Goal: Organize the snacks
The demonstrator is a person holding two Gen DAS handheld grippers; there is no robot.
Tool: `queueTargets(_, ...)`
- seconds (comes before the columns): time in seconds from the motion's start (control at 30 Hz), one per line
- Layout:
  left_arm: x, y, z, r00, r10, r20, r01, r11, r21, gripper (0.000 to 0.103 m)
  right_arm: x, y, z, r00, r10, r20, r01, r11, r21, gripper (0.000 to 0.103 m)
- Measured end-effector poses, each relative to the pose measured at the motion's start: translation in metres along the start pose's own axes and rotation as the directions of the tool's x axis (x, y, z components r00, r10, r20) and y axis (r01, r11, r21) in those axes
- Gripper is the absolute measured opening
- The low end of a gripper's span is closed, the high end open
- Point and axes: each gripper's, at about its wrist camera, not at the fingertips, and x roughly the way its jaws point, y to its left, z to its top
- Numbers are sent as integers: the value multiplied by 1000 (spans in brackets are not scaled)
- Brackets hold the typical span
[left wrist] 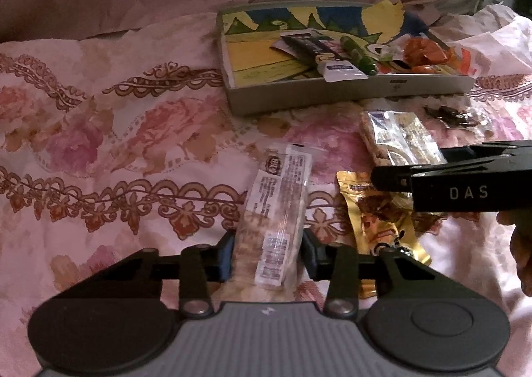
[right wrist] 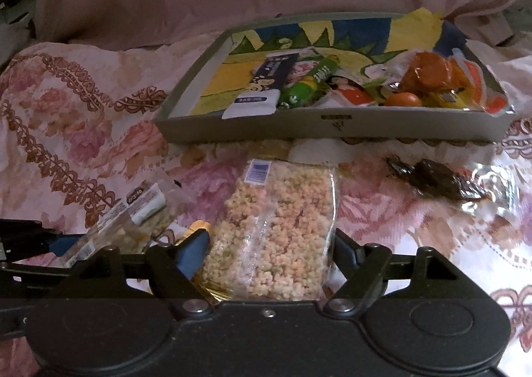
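- The left gripper [left wrist: 267, 252] is set astride a clear-wrapped puffed-rice bar [left wrist: 276, 214]. The blue pads [left wrist: 226, 255] stand close against both sides of the wrapper; whether they are clamped or merely touching cannot be told.
- This bar lies on the floral bedsheet [left wrist: 116, 144], in front of the grey tray [left wrist: 349, 94]. Its long axis runs away from the left gripper, tilted slightly right, with the logo end pointing toward the tray. A grip across the short width is judged to keep the bar aligned for a straight transfer.
- The right gripper [right wrist: 271, 252] brackets a wider clear packet of puffed grain [right wrist: 279, 234]. The jaws are spread to the packet's width. Contact appears made on the left side; a firm clamp cannot be confirmed.
- The packet's long axis points toward the tray, barcode end foremost, and it rests on the sheet just short of the tray wall.
- A gold pouch [left wrist: 379, 227] lies between the 2 grasped items, partly under the right gripper.
- A dark-wrapped snack [right wrist: 439, 182] remains on the sheet, right of the packet and near the tray.
- Several snacks are gathered in the tray's right half; the left half is judged available for the 2 items.
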Motion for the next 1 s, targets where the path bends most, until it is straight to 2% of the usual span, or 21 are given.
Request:
queueTargets(0.73, -28, -17, -10, 1000, -9, -19, 7, 997, -82, 40, -42, -8, -14, 1000, 14, 27, -14, 1000, -10, 76)
queueTargets(1.0, -43, -14, -9, 999, 11, 35, -7, 993, -118, 40, -55, -13, -17, 998, 41, 51, -42, 999, 23, 76)
